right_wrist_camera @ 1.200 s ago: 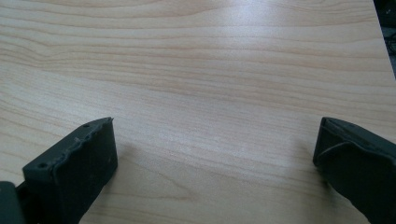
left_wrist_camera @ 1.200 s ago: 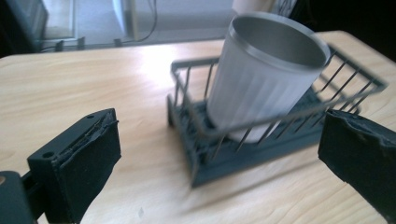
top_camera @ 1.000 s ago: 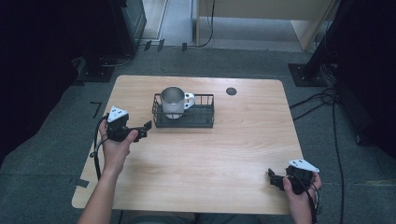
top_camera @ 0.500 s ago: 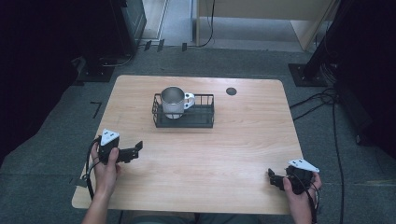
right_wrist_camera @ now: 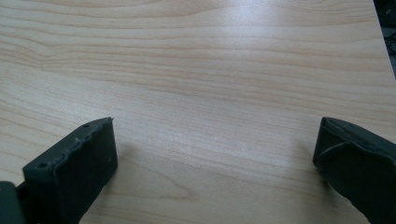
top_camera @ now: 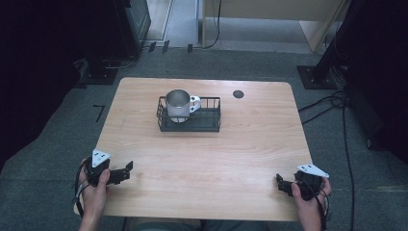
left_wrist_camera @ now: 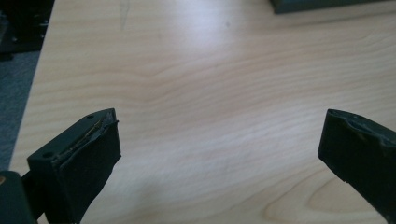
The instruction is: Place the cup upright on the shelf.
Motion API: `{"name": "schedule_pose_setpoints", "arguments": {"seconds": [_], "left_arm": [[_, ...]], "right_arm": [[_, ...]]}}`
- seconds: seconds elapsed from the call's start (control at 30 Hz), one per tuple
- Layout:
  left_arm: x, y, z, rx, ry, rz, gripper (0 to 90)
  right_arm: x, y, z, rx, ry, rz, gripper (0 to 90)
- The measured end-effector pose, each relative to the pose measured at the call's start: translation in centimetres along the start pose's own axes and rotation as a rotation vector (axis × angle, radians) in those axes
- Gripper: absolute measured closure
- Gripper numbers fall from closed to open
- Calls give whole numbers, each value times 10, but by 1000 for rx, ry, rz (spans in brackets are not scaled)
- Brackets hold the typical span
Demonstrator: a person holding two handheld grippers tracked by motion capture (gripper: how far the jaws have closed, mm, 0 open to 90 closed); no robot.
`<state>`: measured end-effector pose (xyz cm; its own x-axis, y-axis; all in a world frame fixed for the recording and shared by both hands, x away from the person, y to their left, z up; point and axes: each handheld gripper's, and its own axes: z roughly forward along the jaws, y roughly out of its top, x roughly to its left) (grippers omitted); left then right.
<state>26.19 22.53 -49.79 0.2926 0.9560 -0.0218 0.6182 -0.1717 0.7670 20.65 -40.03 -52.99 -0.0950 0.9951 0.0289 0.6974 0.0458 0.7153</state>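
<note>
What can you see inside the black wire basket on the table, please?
A metal mug with a white handle stands upright in the left end of the wire basket; the right part holds nothing. The mug's inside looks empty, though its bottom is not clear to see.

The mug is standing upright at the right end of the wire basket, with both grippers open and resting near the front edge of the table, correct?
Not quite. The mug stands upright at the left end of the wire basket, not the right; the high view shows this. The rest holds: the left gripper and the right gripper are open near the front edge of the table.
</note>
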Motion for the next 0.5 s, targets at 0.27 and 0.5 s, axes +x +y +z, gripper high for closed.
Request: {"name": "schedule_pose_setpoints", "arguments": {"seconds": [0.27,0.5], "left_arm": [[13,-21,-1,38,32,-17,0],[7,-23,4,78,31,42,0]], "right_arm": [[0,0,0,0,0,0,0],[0,0,0,0,0,0,0]]}}
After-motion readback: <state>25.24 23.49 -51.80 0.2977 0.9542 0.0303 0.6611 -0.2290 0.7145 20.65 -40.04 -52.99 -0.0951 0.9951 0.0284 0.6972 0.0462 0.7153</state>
